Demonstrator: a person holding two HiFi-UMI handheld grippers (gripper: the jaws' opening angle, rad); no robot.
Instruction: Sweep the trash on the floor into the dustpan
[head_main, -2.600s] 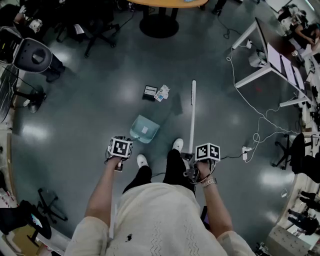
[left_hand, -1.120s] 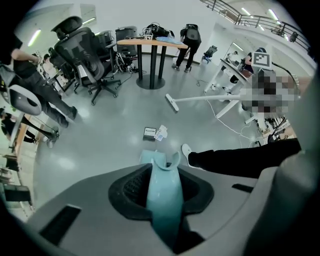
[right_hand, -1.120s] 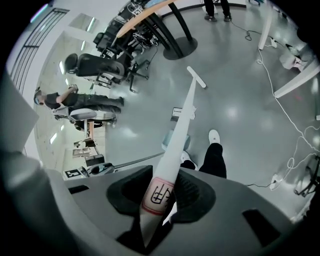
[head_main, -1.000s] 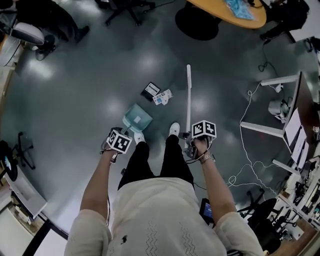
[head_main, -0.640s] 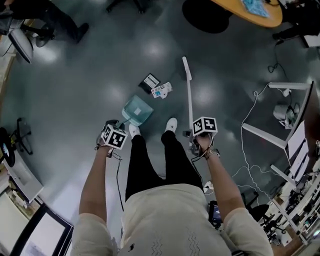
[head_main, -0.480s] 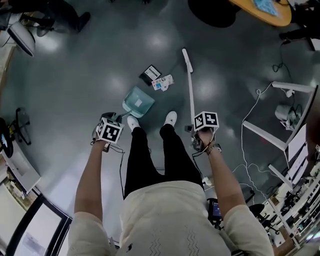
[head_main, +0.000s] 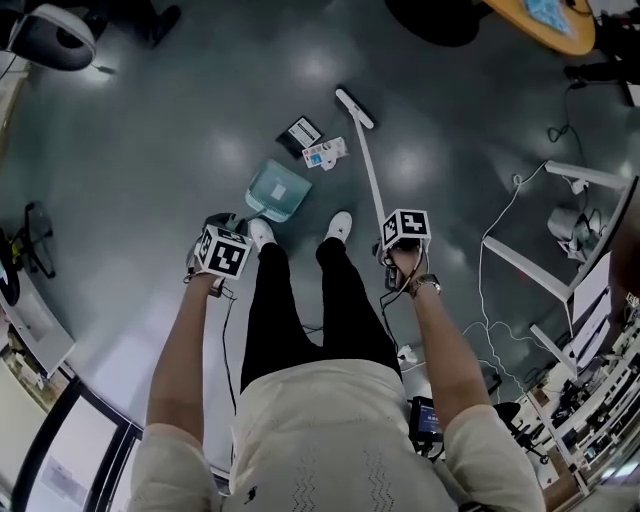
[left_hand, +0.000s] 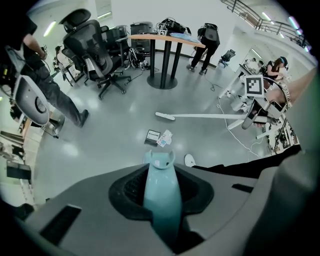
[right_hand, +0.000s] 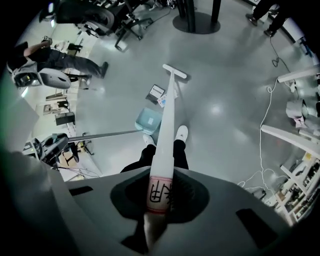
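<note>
Left gripper clamps the dustpan handle, right gripper the broom at its label (black characters, red-banded, not clearly readable).

head view steeply down; gripper views slant floorward; all share trash.

Office furniture around a grey floor
Orange round table at top right, white desk frame on the right edge, black office chair at upper left.
</note>
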